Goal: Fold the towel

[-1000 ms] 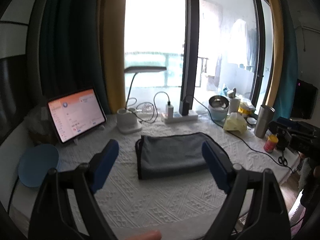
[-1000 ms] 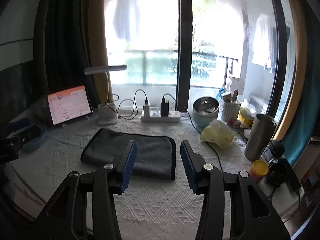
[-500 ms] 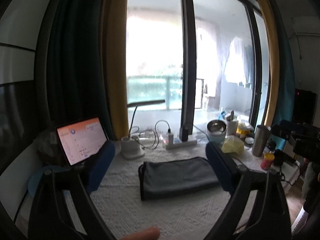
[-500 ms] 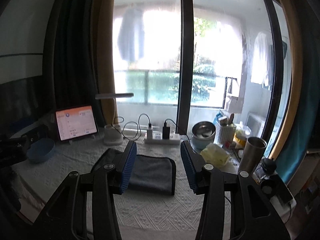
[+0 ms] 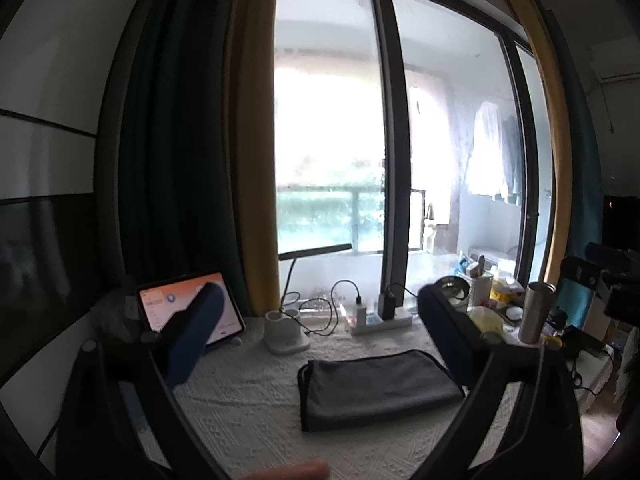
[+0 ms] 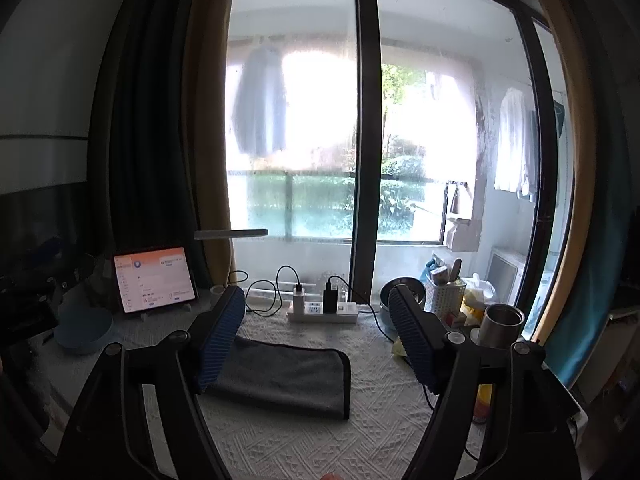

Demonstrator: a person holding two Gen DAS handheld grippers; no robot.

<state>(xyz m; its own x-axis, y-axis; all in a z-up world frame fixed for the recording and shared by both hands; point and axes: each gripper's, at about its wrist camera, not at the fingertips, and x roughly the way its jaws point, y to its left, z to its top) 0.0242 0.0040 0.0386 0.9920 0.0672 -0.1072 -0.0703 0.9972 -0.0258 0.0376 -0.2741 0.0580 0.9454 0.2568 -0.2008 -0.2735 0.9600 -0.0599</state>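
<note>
The dark grey, soft cloth towel, lying folded flat low in the frame's centre on the white textured tablecloth, looks light and limp, best pinched at a bound corner by the left gripper or right gripper, both spread apart and empty.

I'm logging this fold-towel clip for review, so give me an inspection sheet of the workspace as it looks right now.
Surface: table with a white textured cloth.
Job's things: grey towel lying flat, already folded, untouched.
Clutter: tablet lit on a stand, blue bowl, desk lamp base, steel bowl, white basket, steel tumbler, yellow bag.
Grippers: left gripper open, empty, above the table; right gripper open, empty.
Cables: power strip with two chargers plugged in; black cords trail across the cloth.
Surroundings: glass balcony doors, curtains, laundry hanging outside.
</note>
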